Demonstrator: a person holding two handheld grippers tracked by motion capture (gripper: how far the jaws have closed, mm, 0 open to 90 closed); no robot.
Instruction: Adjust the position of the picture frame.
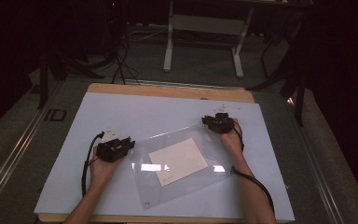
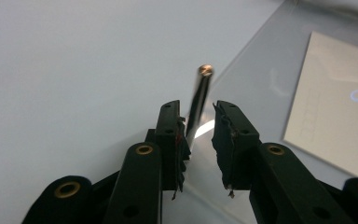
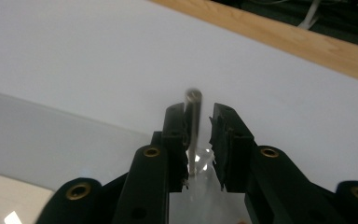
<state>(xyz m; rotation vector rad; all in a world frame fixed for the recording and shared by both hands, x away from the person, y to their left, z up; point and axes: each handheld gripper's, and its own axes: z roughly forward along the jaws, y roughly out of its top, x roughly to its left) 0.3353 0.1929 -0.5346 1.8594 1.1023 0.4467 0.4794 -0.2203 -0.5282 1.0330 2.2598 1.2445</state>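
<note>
A clear plastic sheet (image 1: 186, 182) lies askew on the white board (image 1: 121, 112), with a cream paper (image 1: 177, 161) under or inside it. At the sheet's left corner my left gripper (image 1: 129, 141) stands open. In the left gripper view an upright metal post (image 2: 200, 93) rises between the jaws of the left gripper (image 2: 196, 109), close to the left jaw and apart from the right one. My right gripper (image 1: 209, 120) is at the sheet's far right corner, also open. In the right gripper view its jaws (image 3: 196, 112) flank a second post (image 3: 193, 116).
The board rests on a wooden table whose edge (image 1: 168, 91) shows at the back. A small fastener (image 1: 147, 204) sits in the sheet's near corner. Small pale bits (image 1: 226, 107) lie beyond the right gripper. White desk legs (image 1: 168, 51) and cables stand on the floor behind.
</note>
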